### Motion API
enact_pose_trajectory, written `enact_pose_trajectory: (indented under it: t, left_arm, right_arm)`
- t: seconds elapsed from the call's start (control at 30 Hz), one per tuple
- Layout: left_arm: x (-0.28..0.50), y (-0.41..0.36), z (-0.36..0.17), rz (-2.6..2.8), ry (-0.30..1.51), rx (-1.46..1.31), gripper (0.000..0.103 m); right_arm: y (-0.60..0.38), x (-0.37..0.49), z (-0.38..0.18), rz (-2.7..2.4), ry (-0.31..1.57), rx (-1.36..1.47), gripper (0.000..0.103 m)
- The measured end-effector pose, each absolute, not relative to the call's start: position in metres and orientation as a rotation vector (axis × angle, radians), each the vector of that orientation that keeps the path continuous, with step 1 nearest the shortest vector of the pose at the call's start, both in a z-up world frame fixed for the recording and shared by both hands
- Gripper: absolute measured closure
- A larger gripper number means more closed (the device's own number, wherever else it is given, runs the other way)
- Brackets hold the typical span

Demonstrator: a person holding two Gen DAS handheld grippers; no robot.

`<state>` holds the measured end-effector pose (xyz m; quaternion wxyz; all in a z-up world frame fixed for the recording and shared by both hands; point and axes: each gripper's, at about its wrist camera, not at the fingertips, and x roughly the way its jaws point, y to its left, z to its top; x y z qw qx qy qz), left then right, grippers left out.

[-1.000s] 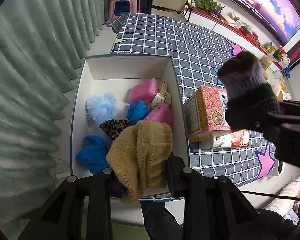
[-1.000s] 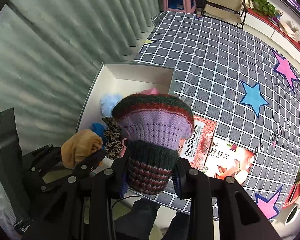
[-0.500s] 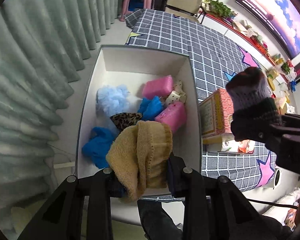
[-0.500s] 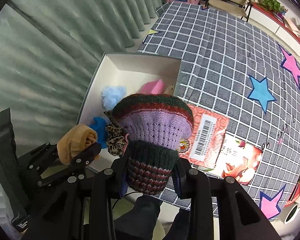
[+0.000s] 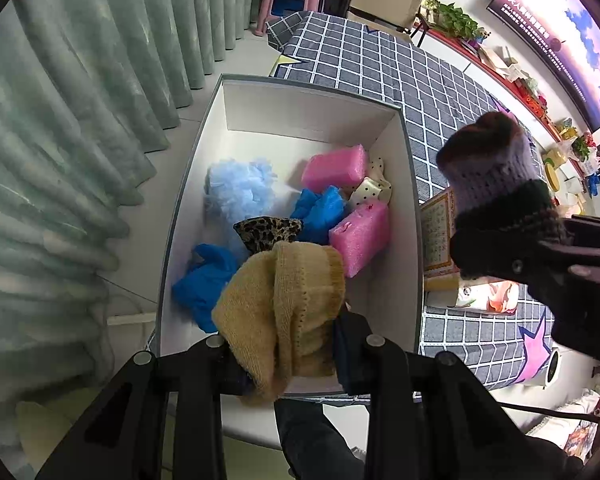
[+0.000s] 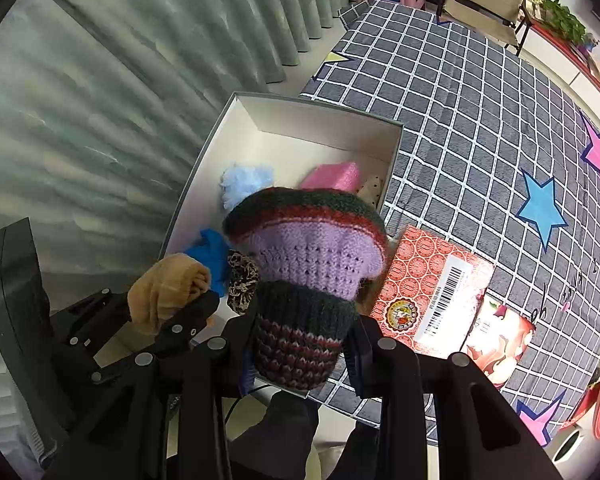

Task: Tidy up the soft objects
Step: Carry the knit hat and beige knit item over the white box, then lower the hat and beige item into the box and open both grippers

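Overhead, we held both grippers pointing down at the box (image 5: pixel 414 216). Left gripper (image 5: pixel 290 350) pinched the tan knit (image 5: pixel 284 304) above the box's near end; right gripper (image 6: pixel 300 354) pinched the striped hat (image 6: pixel 306 264) nearer the right wall, above its rim and the red carton (image 6: pixel 424 292) beside it.

Risks, as we judged them:
- Hat let go here could drape over the rim or land on the carton, not inside.
- Tan knit was bulky; it could catch on the pads and lift back out.
- Box was already crowded with pink sponges (image 5: pixel 360 236), blue gloves (image 5: pixel 204 280) and a puff (image 5: pixel 238 190); new pieces might pile high and spill.
- Grippers were close; they could knock together.
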<state>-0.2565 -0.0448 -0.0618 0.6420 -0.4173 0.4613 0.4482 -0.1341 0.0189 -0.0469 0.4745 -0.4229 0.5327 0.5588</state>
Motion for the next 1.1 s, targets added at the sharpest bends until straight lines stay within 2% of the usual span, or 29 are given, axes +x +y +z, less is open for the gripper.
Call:
enact_pose_trajectory:
  t: [1.1]
  left_arm:
    - [-0.259,-0.03,-0.071,1.055,1.078,-0.98,0.069]
  right_arm:
    - [0.047,-0.137,-0.057,1.366,1.328,-1.067,0.067]
